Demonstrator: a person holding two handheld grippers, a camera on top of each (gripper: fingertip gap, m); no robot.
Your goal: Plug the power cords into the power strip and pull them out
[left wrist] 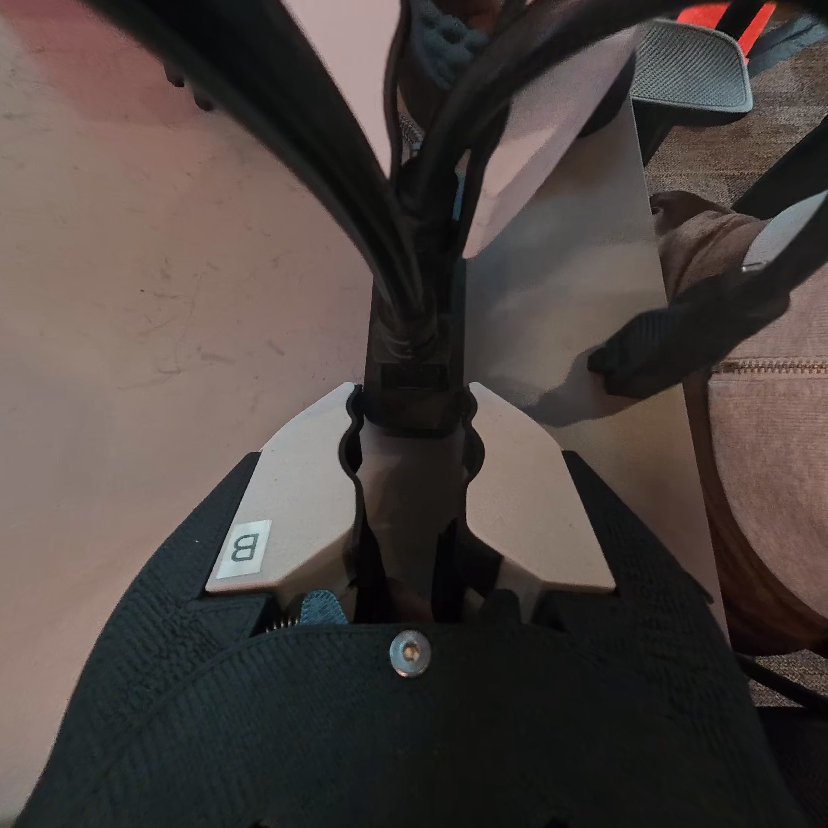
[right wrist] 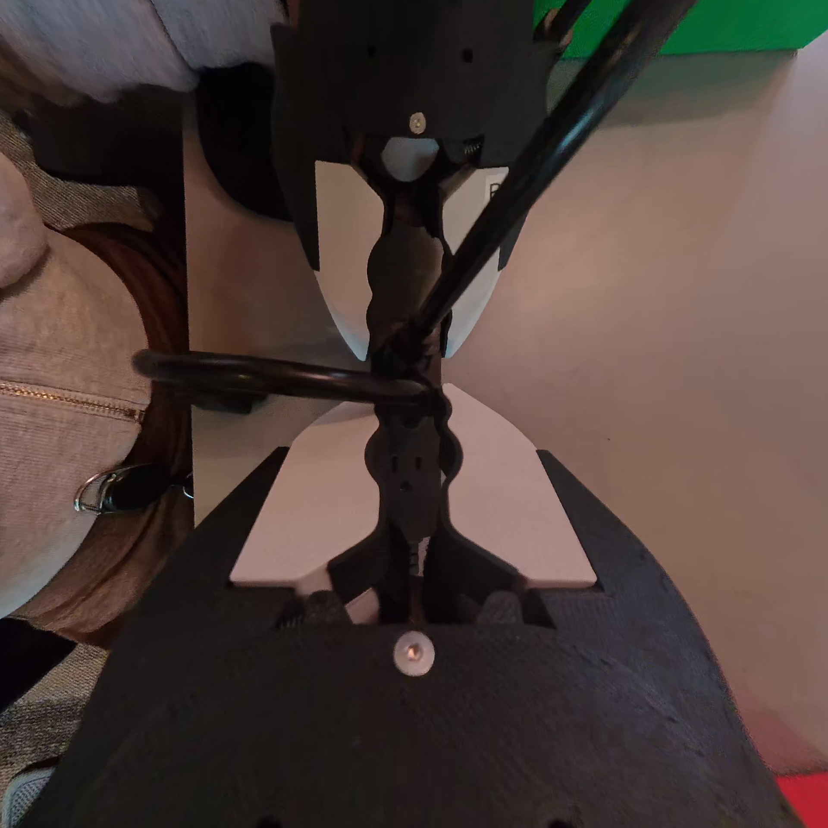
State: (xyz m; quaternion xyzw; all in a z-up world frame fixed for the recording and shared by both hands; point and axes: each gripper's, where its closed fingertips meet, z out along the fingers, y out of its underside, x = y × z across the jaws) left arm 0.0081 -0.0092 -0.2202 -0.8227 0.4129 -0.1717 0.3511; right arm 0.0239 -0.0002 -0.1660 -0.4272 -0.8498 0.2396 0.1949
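Note:
A black power strip point(right wrist: 407, 475) lies lengthwise between both grippers, one outlet facing up. My right gripper point(right wrist: 405, 403) is shut on its near end. My left gripper point(right wrist: 405, 354) faces me from the far side, and its fingertips close on the strip's other end. In the left wrist view my left gripper point(left wrist: 412, 403) pinches that dark end point(left wrist: 412, 381) with its tips. Black power cords point(left wrist: 416, 224) rise from the strip just beyond the tips. In the right wrist view, one cord point(right wrist: 278, 374) runs left off the table. Another cord point(right wrist: 551, 152) runs up to the right.
The pale pink table point(right wrist: 649, 358) ends at an edge point(right wrist: 189, 313) on the left of the right wrist view. A person in a tan zipped top point(right wrist: 67, 381) stands against that edge. The person also shows at the right in the left wrist view point(left wrist: 761, 425). One gripper's finger ends stand about 6 cm off the other's.

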